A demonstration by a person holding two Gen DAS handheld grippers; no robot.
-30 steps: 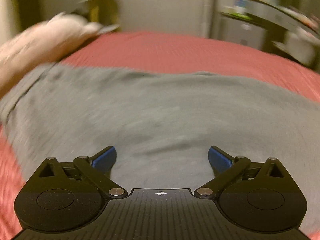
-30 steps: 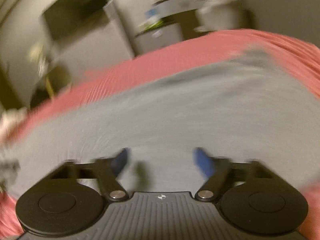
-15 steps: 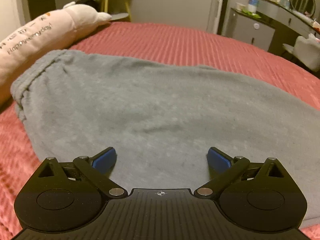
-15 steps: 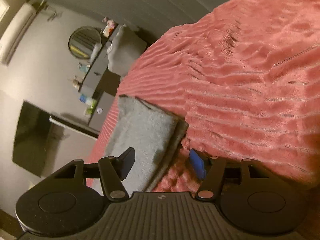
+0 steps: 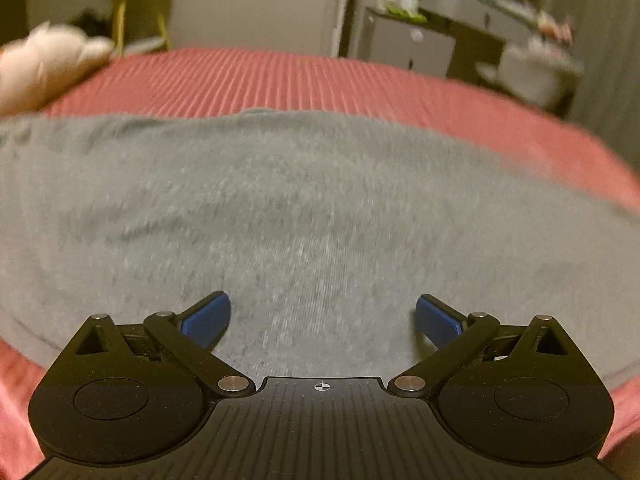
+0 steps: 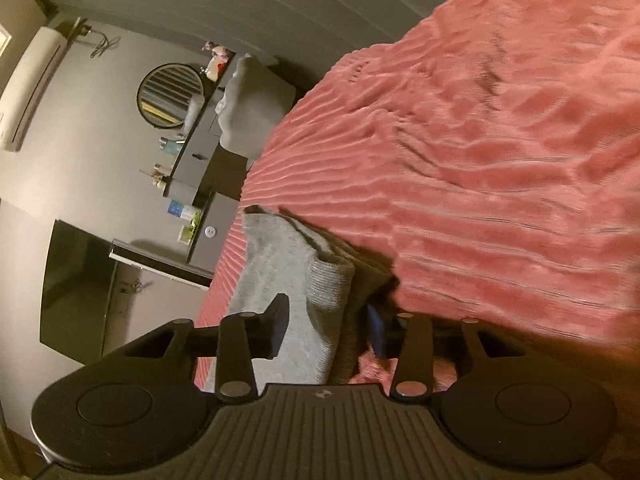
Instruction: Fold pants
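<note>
Grey fleece pants [image 5: 312,216] lie spread flat across a bed covered with a ribbed red plush blanket [image 5: 280,76], filling most of the left wrist view, which is somewhat blurred. Left tongs [image 5: 323,318] hang over the cloth, blue pads [image 5: 208,316] set wide apart, nothing between them, no grip.

Right wrist view is rolled hard to one side. Here the pants [image 6: 276,264] show a ribbed cuff end, doubled in layers, lying on the red blanket [image 6: 500,160]. Right tongs [image 6: 328,330] straddle this end: one pad [image 6: 280,320] sits over the top face of the grey cloth, the other blue pad [image 6: 376,332] is down at the far edge of the layers, against the blanket. Jaws have just been closing, with the cuff end between them; a gap is visible beside the upper pad, so the cloth is bracketed but not pinched.

Background: pale plush pillow [image 5: 44,64] at the far left corner of the bed, a yellow-legged stand [image 5: 136,12] behind it, a grey dresser [image 5: 412,44] with small items, a round mirror [image 6: 170,94].
</note>
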